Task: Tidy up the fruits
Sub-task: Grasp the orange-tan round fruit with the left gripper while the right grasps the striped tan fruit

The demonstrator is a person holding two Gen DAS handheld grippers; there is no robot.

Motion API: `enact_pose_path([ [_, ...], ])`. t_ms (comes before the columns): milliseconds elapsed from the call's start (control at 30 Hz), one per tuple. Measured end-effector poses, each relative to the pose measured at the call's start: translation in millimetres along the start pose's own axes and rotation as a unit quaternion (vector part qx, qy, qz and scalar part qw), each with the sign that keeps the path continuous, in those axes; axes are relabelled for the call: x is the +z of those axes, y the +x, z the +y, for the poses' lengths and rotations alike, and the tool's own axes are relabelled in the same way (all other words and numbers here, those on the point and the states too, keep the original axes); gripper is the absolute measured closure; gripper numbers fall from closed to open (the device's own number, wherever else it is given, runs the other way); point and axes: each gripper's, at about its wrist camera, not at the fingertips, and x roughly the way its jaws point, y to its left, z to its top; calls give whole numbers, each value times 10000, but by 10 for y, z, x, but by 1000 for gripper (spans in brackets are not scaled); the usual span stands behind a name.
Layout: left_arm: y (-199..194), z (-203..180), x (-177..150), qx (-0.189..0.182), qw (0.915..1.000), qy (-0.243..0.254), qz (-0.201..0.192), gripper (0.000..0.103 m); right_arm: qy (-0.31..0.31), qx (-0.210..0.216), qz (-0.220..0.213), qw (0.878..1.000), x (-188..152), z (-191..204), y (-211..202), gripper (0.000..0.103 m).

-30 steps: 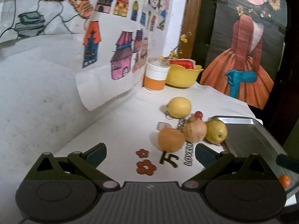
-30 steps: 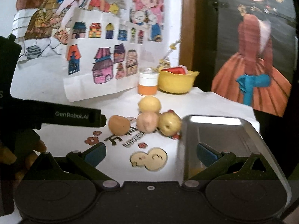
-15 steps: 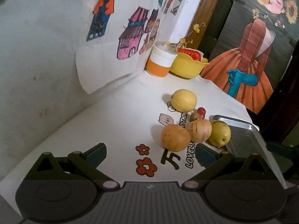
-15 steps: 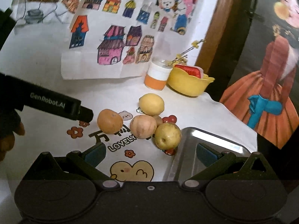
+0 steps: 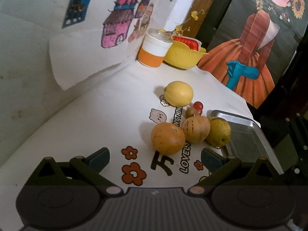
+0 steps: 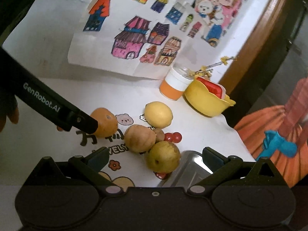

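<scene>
Steel tray (image 5: pixel 248 134) bare; yellow bowl (image 5: pixel 182 57) holds red packet (image 5: pixel 187 42).

Dim indoor light with a warm cast, white surface (image 5: pixel 107 115) brightest at centre, soft shadows left of the fruits, pale glare on the metal tray (image 6: pixel 189 158) rim, fisheye bending and dark vignette at corners, slightly soft detail throughout
</scene>
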Motion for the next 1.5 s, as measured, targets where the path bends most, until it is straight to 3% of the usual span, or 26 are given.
enact_pose_path([
  [267, 117, -10, 61, -62, 10000, -32, 45, 1, -721, 221, -185, 9970, 57, 80, 202, 1],
  [433, 168, -8, 86, -125, 9999, -17, 27, 2, -986, 267, -170, 9946, 80, 130, 363, 9],
  [767, 263, -50, 114, -283, 9995, 12, 125, 24, -1213, 233, -71, 9923, 36, 185, 554, 27],
  [1233, 361, -74, 148, -232, 9996, -20, 146, 49, -1434, 209, -1, 9894, 65, 272, 740, 51],
  [1500, 362, -71, 150, -235, 9996, -65, 150, 54, -1417, 219, -3, 9897, 70, 263, 749, 51],
])
